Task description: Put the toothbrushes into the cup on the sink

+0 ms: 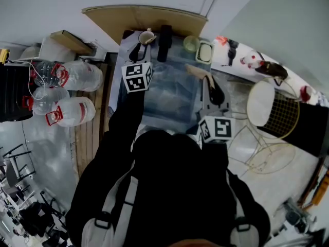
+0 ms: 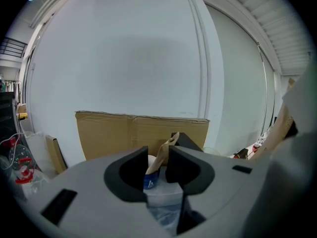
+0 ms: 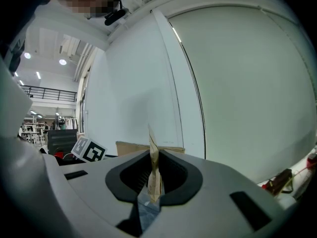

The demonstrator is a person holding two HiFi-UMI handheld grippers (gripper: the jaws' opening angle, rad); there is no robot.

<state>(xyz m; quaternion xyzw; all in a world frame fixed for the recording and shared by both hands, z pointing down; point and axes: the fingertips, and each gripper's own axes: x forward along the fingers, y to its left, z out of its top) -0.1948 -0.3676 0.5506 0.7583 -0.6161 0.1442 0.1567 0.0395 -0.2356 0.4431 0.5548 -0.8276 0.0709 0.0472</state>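
Note:
A white and blue cup stands at the sink's back left corner. In the left gripper view a toothbrush in a brown paper wrapper stands in this cup, leaning right. My left gripper is open around the wrapper's top, with a clear gap on the left side; in the head view the left gripper reaches up to the cup. My right gripper hovers over the sink's right side, shut on a second paper-wrapped toothbrush. This toothbrush stands upright between the right gripper's jaws.
A black upright object, a green cup and a small dish line the sink's back edge. Cardboard leans on the wall behind. Water jugs stand at the left, a white wire stool at the right.

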